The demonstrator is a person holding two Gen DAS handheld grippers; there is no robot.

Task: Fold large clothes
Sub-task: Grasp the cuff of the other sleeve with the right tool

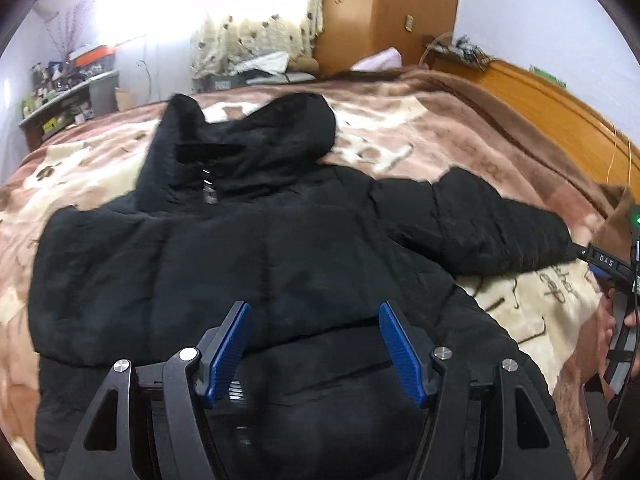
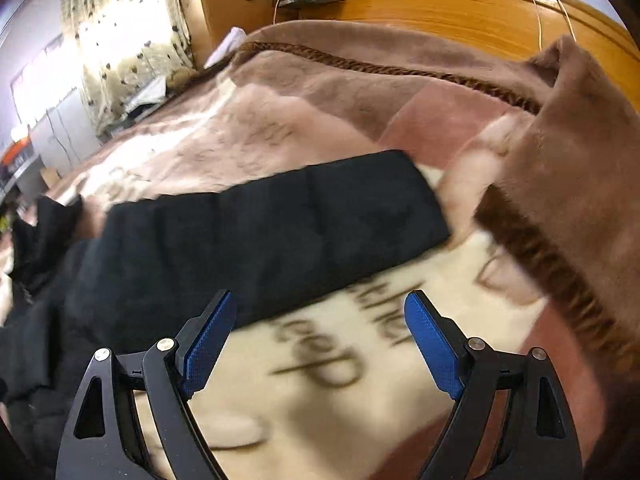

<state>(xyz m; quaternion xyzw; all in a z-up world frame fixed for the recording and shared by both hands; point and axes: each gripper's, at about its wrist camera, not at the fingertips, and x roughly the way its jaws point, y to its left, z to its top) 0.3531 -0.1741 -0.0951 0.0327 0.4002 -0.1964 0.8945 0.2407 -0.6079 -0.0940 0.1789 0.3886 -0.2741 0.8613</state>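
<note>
Blue-padded claws (image 1: 316, 312) (image 2: 320, 300) apart, empty

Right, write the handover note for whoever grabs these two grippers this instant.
Left gripper: open, empty, above the lower body of the black jacket.
Right gripper: open, empty, above the blanket just short of the jacket's outstretched sleeve.
Jacket: lies spread on the bed, hood at the far end, front zipped as far as can be seen; one sleeve stretches out to the right, the other does not show as a separate sleeve.
Done: jacket laid out; no fold visible yet.
Left: likely bring the sleeve in across the body, then fold the body and hood.
</note>
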